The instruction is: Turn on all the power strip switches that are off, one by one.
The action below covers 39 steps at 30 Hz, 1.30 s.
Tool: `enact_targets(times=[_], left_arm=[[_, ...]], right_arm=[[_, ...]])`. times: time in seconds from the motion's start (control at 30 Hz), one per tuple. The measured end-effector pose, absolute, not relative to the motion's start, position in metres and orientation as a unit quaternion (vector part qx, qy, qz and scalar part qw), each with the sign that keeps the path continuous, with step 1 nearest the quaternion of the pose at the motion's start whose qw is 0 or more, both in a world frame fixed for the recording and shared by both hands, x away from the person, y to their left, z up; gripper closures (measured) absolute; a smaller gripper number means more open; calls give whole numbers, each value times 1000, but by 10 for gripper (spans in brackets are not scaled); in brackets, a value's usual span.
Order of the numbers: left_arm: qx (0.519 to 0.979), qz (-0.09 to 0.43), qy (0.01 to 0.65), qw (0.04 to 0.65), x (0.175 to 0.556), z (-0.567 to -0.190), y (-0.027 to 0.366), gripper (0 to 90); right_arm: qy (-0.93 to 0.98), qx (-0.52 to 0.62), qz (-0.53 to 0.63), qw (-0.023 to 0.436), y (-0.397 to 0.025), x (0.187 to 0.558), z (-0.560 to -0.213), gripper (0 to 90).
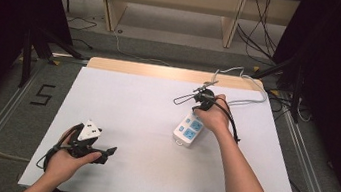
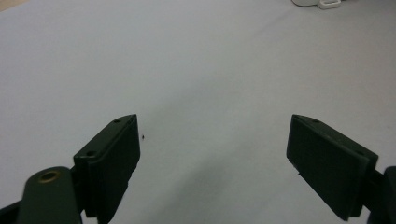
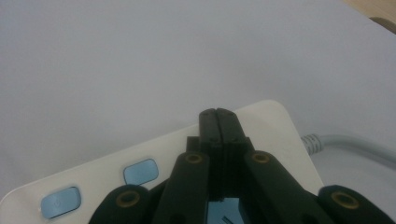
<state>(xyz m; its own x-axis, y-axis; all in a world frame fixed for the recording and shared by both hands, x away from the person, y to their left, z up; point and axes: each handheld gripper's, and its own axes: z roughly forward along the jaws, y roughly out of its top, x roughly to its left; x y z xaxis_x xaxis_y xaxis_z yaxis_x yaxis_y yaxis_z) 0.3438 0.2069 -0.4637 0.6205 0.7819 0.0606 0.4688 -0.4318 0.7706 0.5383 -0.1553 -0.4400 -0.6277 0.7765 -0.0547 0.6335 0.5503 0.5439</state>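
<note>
A white power strip with blue sockets lies right of the table's middle, and its grey cable runs off to the back right. My right gripper is held over the strip's far end. In the right gripper view its jaws are pressed together with nothing between them, just above the strip near two blue buttons. My left gripper rests near the front left of the table. It stands wide open over bare white surface.
The white table top has a wooden strip along its back edge. Metal rails run down both sides. A "5" mark is on the floor at left. Loose cables lie on the floor behind. The strip's corner is far ahead of the left gripper.
</note>
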Motion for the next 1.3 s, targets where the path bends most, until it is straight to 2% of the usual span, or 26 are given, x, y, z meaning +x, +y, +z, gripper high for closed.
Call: enact_targets(times=[1.3], left_arm=[[818, 211, 382, 374, 344, -464, 205, 174]], right_arm=[[870, 419, 213, 150, -147, 540, -440, 900]])
